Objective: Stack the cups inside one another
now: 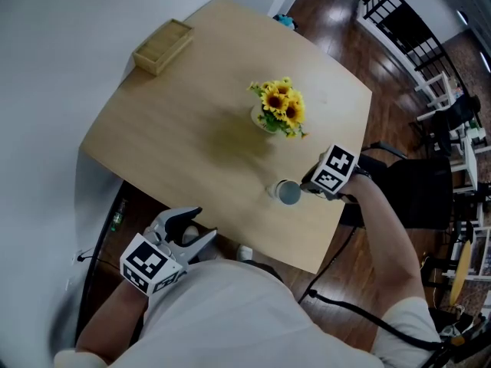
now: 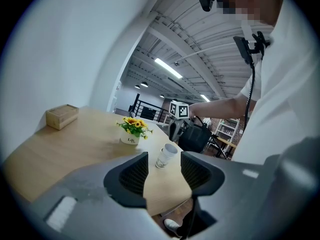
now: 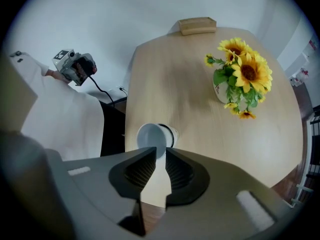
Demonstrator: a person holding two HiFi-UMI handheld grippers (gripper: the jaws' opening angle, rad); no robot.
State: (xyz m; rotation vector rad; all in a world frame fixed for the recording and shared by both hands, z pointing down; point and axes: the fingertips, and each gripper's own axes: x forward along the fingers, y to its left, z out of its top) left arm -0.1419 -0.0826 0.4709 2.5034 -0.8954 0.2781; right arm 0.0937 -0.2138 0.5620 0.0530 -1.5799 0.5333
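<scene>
A stack of white paper cups (image 1: 288, 192) nested in one another stands near the front edge of the wooden table (image 1: 192, 136); in the left gripper view the cups (image 2: 166, 155) lean slightly. My right gripper (image 1: 308, 185) points steeply down at the stack's near side. In the right gripper view its jaws (image 3: 160, 153) stand a narrow slit apart, with the top cup's rim (image 3: 150, 135) just at their tips. My left gripper (image 1: 193, 233) hangs off the table's front edge by my body, open, with nothing between its fingers (image 2: 131, 174).
A white pot of sunflowers (image 1: 278, 110) stands mid-table behind the cups. A wooden box (image 1: 163, 46) sits at the far left corner. A black bag or chair (image 1: 414, 190) and cables lie right of the table. A white wall runs along the left.
</scene>
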